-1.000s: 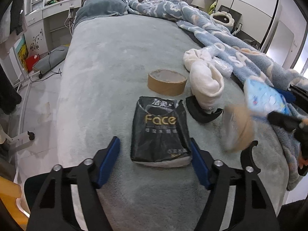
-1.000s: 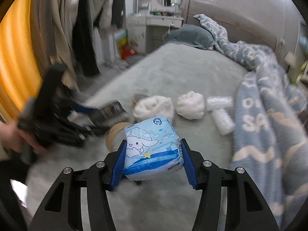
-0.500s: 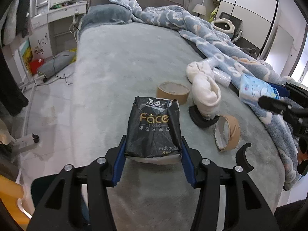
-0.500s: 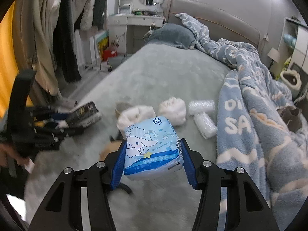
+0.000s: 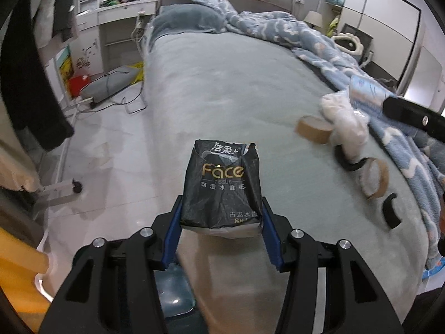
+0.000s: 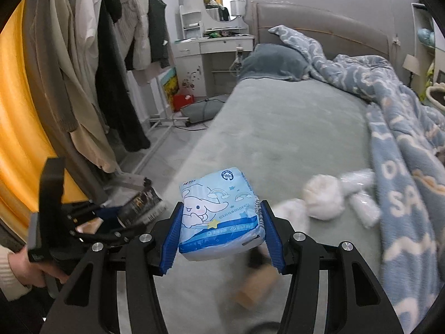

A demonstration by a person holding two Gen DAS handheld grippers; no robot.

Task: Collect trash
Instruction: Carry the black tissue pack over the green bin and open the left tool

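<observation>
My left gripper (image 5: pixel 221 231) is shut on a black "Face" tissue pack (image 5: pixel 222 186) and holds it in the air over the bed's left edge. My right gripper (image 6: pixel 221 233) is shut on a light blue cartoon tissue pack (image 6: pixel 219 214), held above the bed. The left gripper with the black pack also shows in the right wrist view (image 6: pixel 111 217) at lower left. On the grey bed (image 5: pixel 222 89) lie two brown tape rolls (image 5: pixel 314 129) (image 5: pixel 374 178), white crumpled socks (image 5: pixel 345 117) and black curved pieces (image 5: pixel 390 214).
A blue patterned blanket (image 6: pixel 403 144) covers the bed's right side. A rack of hanging clothes (image 6: pixel 91 64) and a white dressing table (image 6: pixel 217 41) stand left of the bed. A grey bag with cables (image 5: pixel 108 86) lies on the floor. Clear plastic wrappers (image 6: pixel 364 206) lie by the socks.
My left gripper closed on the black tissue pack, lifted it off the bed and swung left toward the floor side. My right gripper also turned left with the blue pack.
</observation>
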